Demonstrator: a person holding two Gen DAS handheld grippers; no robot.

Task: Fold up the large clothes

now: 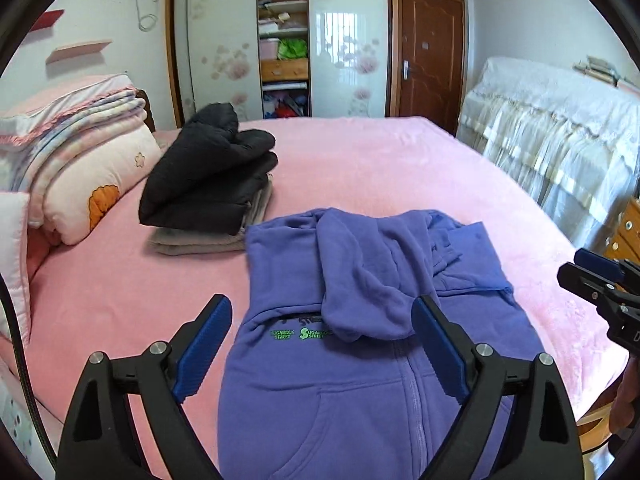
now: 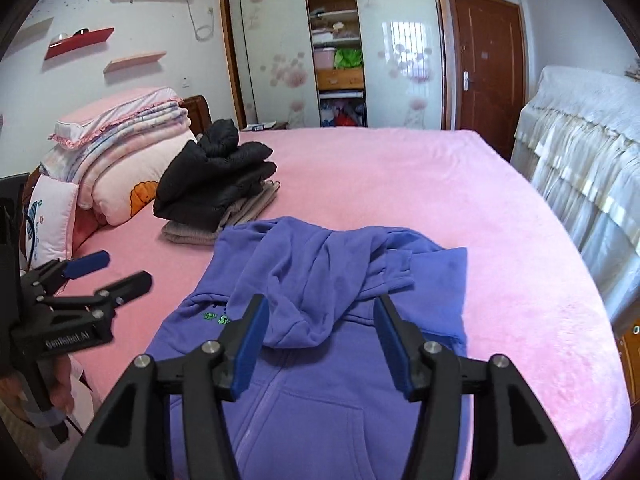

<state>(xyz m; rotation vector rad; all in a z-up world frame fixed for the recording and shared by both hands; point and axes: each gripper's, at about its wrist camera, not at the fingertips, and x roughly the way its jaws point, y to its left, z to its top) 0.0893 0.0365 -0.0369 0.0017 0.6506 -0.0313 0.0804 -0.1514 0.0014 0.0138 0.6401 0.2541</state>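
Progress check on the purple hoodie (image 1: 360,320): it's lying front-up on the pink bed (image 1: 380,160), dead centre in front of me, hem end closest to me. Both sleeves look already folded in across the chest, and the hood is flopped down over them around the logo. So I'd say the narrowing part is done.

Both my claws are let go and empty right now. My left claw (image 1: 322,344) is hanging above the hoodie with its jaws spread wide, nothing between them. My right claw (image 2: 320,344) is also released, a bit narrower, same deal.

What's left, I reckon: fold the body in half, hem up to the shoulders, then stack it. There's already a folded pile, a black jacket (image 2: 216,184) on top of something grey, up at 11 o'clock from the hoodie, just beside its shoulder.
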